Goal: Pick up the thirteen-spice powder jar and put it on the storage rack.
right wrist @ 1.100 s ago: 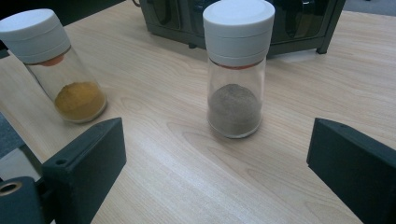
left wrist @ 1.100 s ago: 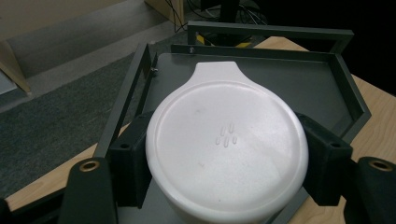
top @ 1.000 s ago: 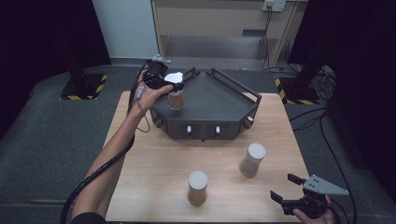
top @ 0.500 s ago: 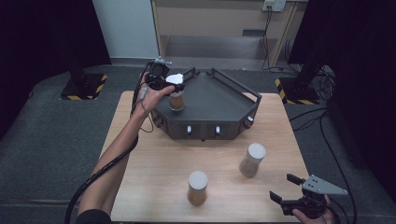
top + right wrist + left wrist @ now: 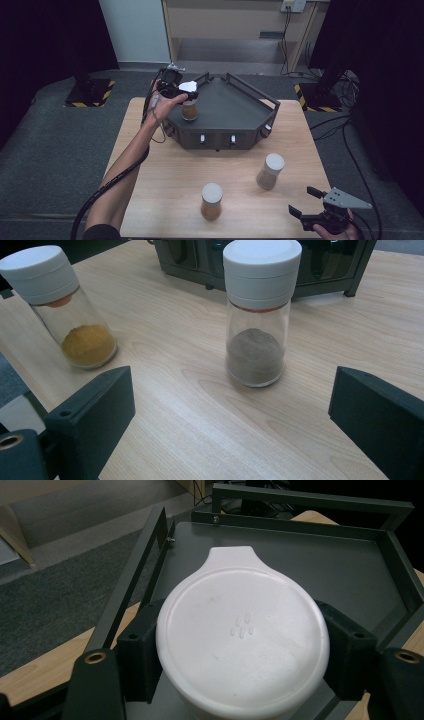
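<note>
High view gives us the pale wooden worktop (image 5: 165,180) across the middle of the frame, with the dark railed tray (image 5: 235,107) standing on it at upper centre. At the tray's left end our left tongs (image 5: 186,90) are clamped on the white lid of a spice jar (image 5: 189,110) standing on the tray floor, while our right tongs (image 5: 306,201) at lower right hover with jaws spread, holding nothing. Right gripper view shows us the grey-powder jar (image 5: 256,315) at centre and the yellow-powder jar (image 5: 65,305) at upper left, both upright on the worktop.
</note>
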The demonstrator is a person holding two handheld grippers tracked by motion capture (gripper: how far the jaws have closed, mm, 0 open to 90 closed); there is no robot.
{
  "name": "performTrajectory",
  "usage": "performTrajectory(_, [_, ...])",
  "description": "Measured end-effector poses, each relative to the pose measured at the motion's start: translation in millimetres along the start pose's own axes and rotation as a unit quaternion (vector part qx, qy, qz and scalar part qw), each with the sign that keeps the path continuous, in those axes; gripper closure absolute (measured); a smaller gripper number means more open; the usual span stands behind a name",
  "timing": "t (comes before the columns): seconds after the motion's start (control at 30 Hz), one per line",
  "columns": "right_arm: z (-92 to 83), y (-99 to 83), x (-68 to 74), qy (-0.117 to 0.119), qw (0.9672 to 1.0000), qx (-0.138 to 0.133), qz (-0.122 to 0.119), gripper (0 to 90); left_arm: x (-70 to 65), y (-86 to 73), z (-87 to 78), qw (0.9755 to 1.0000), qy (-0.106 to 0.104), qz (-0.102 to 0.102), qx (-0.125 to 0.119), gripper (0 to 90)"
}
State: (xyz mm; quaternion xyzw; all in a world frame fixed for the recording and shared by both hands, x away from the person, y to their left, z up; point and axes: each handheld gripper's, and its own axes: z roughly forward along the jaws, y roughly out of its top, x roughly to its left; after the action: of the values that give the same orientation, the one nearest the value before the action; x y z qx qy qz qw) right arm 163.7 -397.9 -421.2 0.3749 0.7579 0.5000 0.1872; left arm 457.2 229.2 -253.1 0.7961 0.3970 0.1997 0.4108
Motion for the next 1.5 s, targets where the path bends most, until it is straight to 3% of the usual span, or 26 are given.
performTrajectory(0.37, [0.1,0.1,-0.1,0.001,1.0000,0.000,-0.001,5.3,0.1,-2.6,2.1,1.0000,0.001,-0.002,-0.002,30.2])
performTrajectory(1.07, [0.4,0.5,0.2,0.003,1.0000,0.001,-0.003,5.3,-4.9,-6.8,3.8,0.9998,0.003,0.017,-0.009,29.9])
performTrajectory(1.3, [0.4,0.6,0.4,0.003,1.0000,0.002,-0.004,5.3,-6.2,-8.9,4.7,0.9999,0.005,0.010,-0.011,28.6])
performTrajectory(1.5, [0.3,0.5,0.3,0.003,1.0000,0.001,-0.003,5.3,-8.2,-10.1,6.0,0.9998,0.009,0.014,-0.015,12.6])
